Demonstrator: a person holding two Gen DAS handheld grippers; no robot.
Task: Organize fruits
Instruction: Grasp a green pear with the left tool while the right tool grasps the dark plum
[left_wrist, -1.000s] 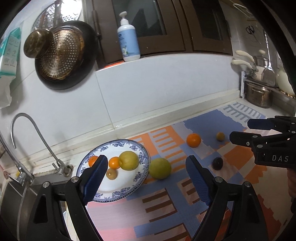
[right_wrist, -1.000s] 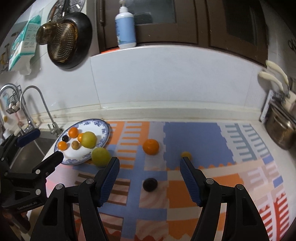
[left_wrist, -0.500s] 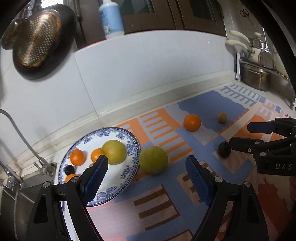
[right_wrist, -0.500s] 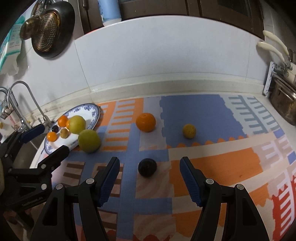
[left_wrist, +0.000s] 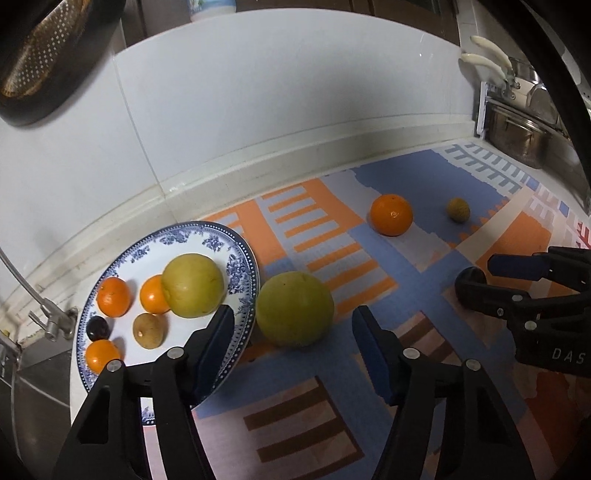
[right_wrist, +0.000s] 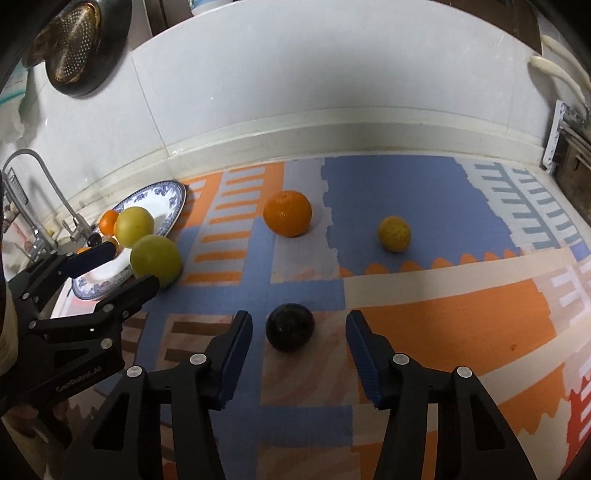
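Now my left claw sits with its jaws apart and has just been closing; the big green fruit lies between the blue pads, and I see a gap on either side, so nothing is gripped. That fruit rests on the patterned mat on the bench, touching the 3 o'clock rim of the blue-and-white plate. On the plate lie a yellow-green fruit, small oranges, a brown one and a dark one.

My right claw is likewise apart and has just been narrowing, with the dark round fruit between its pads, clear of both. At 12 o'clock from it sits an orange; at 1 o'clock, a small yellow fruit.
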